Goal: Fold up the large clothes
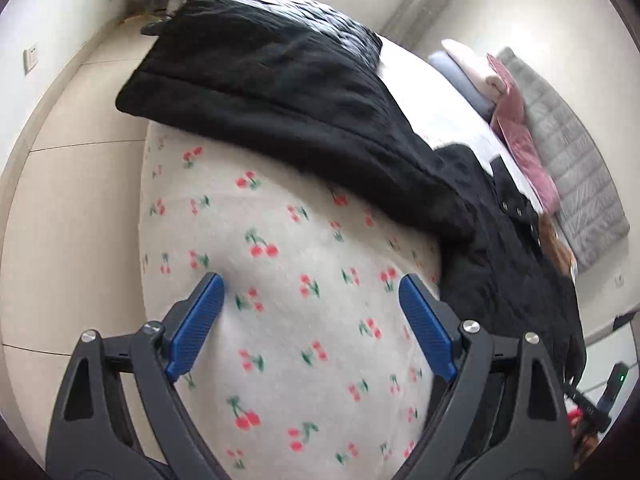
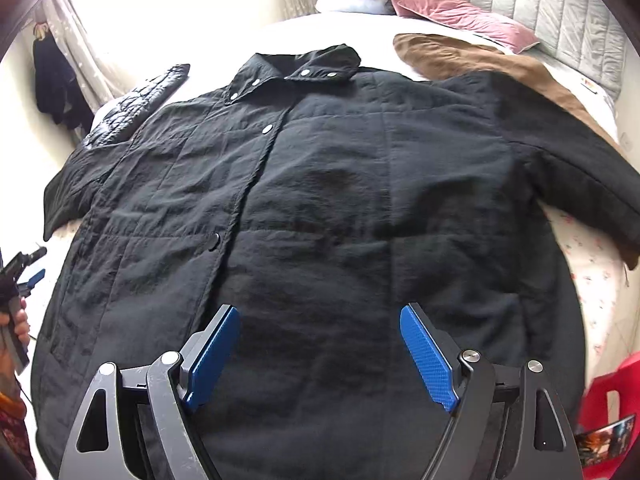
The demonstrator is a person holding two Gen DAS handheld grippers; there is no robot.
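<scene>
My left gripper wide over cherry sheet; my right gripper wide over jacket, front up.

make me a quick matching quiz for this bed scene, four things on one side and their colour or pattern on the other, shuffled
Things:
1. jacket
2. bedsheet
3. pillow
4. garment under the jacket's sleeve

Looks:
A. brown
B. pink
C. black with snap buttons
D. white with a cherry print

Pairs: 1-C, 2-D, 3-B, 4-A
</scene>
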